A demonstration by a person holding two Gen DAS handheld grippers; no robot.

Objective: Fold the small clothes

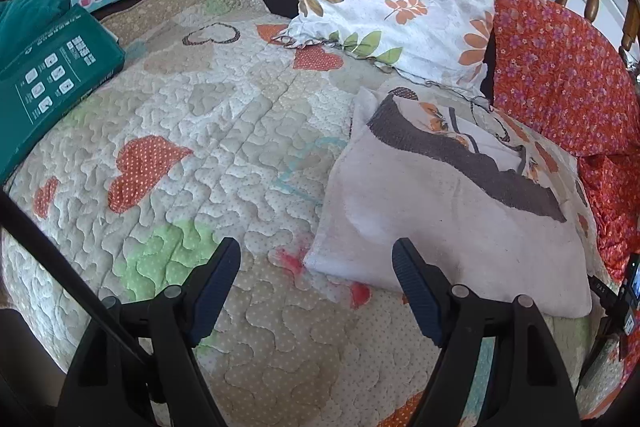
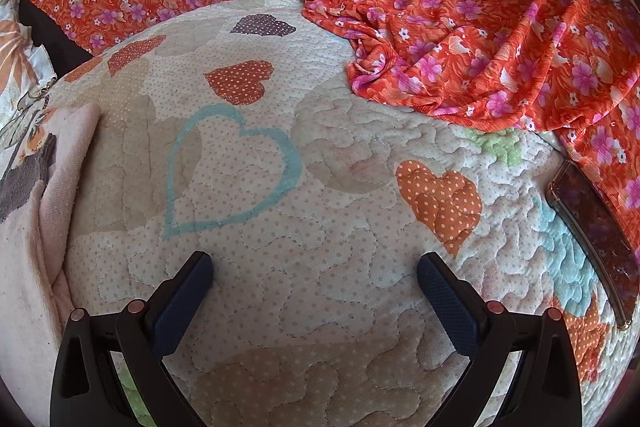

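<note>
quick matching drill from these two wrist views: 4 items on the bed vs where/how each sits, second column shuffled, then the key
Things:
1. folded pale pink cloth with a dark grey band
2. crumpled orange cloth with pink flowers
3. dark green printed package
4. phone in a clear case

Places or states:
A. far left on the quilt, left wrist view
B. flat at the right edge, right wrist view
C. folded, just ahead of the open left gripper
D. bunched up, upper right, right wrist view

Pairs: 1-C, 2-D, 3-A, 4-B
</note>
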